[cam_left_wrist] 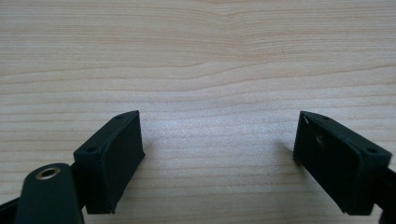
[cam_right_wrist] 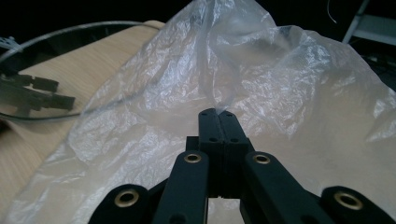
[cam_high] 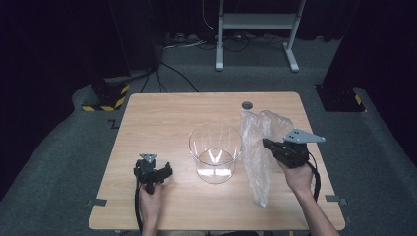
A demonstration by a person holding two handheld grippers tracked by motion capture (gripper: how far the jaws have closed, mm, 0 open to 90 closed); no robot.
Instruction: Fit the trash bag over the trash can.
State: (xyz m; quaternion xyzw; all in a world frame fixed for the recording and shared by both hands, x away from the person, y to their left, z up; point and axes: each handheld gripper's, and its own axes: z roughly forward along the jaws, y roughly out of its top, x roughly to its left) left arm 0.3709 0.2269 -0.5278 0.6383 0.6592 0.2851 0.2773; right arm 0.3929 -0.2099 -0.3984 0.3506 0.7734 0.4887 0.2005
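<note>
1. Right hand-held gripper (cam_high: 268, 144) is clenched on a clear plastic bag (cam_high: 258, 157); in the right gripper view the jaws meet flat with a pinch of film (cam_right_wrist: 219, 100) caught at their tips.
2. Bag location: right half of the table (cam_high: 162, 118), just right of the glass bowl (cam_high: 215, 152). Its upper part is lifted and bunched at the gripper; its lower end trails to the table surface near the right forearm.
3. Left hand-held gripper (cam_high: 164, 173) is released, jaws wide apart, nothing between them; it sits low over bare wood on the near left, well apart from the bag.
4. Handling judgement: film is very light, limp and crinkled, likely slippery and easy to tear. It will sag and swing, not hold shape. Best purchase looks like a gathered fold or the rim of the mouth, not a single taut layer.
5. Hard to make out: where the bag's opening lies, how many layers are pinched, and whether anything is inside. Bowl appears empty, though glare blurs its base.
</note>
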